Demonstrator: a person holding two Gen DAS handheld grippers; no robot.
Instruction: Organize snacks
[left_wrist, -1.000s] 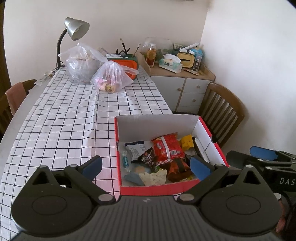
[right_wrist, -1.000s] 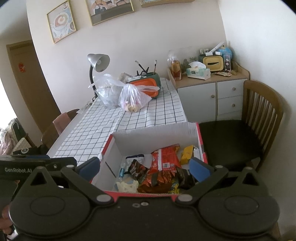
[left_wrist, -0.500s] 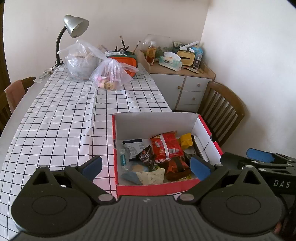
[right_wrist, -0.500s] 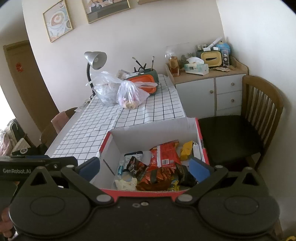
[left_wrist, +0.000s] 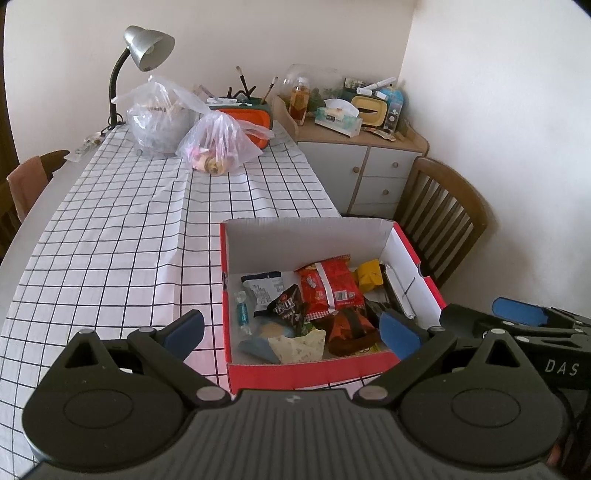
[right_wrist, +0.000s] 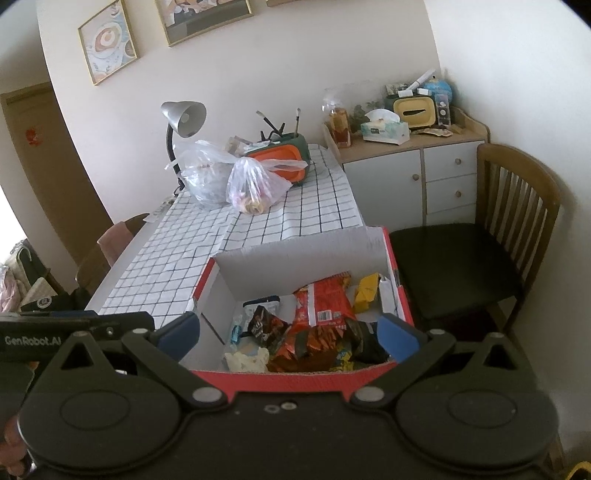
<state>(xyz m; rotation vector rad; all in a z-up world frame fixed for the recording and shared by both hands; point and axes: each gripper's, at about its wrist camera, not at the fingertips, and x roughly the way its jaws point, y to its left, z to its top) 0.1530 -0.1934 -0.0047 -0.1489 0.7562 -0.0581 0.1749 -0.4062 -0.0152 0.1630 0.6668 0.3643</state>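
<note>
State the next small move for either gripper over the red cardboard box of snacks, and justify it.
Probably lower the open, empty right gripper onto the big red crinkled snack packet. It lies on top in the red cardboard box, and the left gripper is also open above it.

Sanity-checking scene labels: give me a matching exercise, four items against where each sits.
Items:
1. red crinkled snack packet
2. silver gooseneck desk lamp
3. green tissue box
4. clear knotted plastic bag

Places:
A. top of the white cabinet
B. table's far corner
C. inside the red cardboard box
D. checked tablecloth, in front of the orange container

Pairs: 1-C, 2-B, 3-A, 4-D
</note>
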